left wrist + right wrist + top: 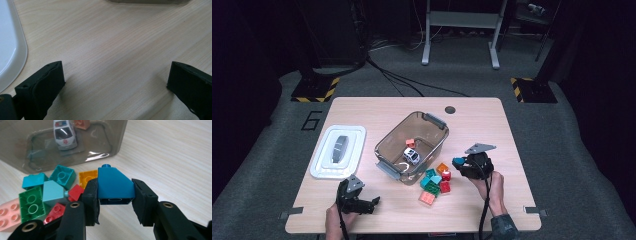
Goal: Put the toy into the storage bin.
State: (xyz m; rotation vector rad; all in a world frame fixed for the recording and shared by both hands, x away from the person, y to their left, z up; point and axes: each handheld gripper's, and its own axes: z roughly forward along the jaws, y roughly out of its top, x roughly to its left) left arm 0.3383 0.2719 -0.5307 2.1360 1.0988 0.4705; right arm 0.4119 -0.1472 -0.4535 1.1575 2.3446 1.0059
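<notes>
My right gripper [114, 195] is shut on a blue sloped brick [113, 186], held a little above the table to the right of a pile of loose bricks [435, 184]. From above, the blue brick [458, 162] pokes out of the right gripper [460, 165] toward the clear brown bin [388, 144]. Inside the bin lie a white toy car [411, 155] and an orange brick [410, 143]. My left gripper [373, 204] rests near the table's front left edge, open, with bare wood between its jaws [112, 82].
A white bin lid [337, 151] lies flat at the left, its rim [10, 50] close to my left gripper. The pile holds teal, green, red, orange and pink bricks [32, 203]. The far side of the table [472, 112] has a round cable hole [450, 109].
</notes>
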